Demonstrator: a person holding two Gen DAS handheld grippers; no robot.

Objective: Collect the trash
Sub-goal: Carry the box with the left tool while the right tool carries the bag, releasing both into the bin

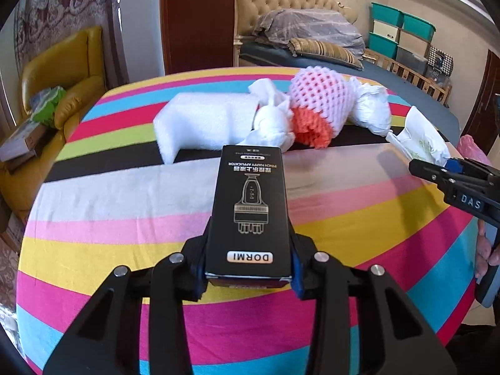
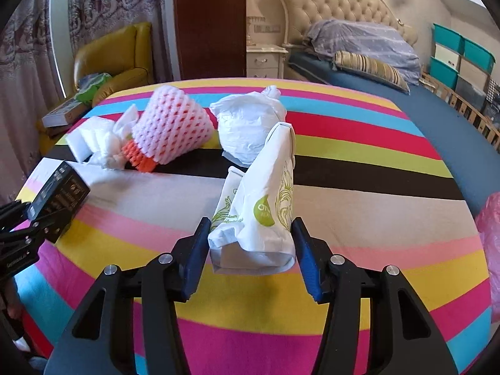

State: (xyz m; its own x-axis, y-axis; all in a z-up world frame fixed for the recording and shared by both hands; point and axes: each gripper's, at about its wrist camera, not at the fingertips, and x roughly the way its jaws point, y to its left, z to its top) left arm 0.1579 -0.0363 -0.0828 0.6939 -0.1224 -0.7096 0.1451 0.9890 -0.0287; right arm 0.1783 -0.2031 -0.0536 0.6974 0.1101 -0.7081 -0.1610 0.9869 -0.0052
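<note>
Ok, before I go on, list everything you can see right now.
black box: 1, black, DORMI label, between the left jaws
paper bag: 1, white with green print, between the right jaws
foam net: 1, white-pink with an orange end, far side of the cloth
foam block: 1, white, left of the net
tissue: crumpled, white, between block and net
plastic bag: 1, white, crumpled, right of the net
pink bag: 1, pink, right edge
striped cloth: 1, multicoloured, under everything
armchair: 1, yellow, back left
bed: 1, blue sheet, behind
left gripper: black, closed on the box
right gripper: black, closed on the paper bag
</note>
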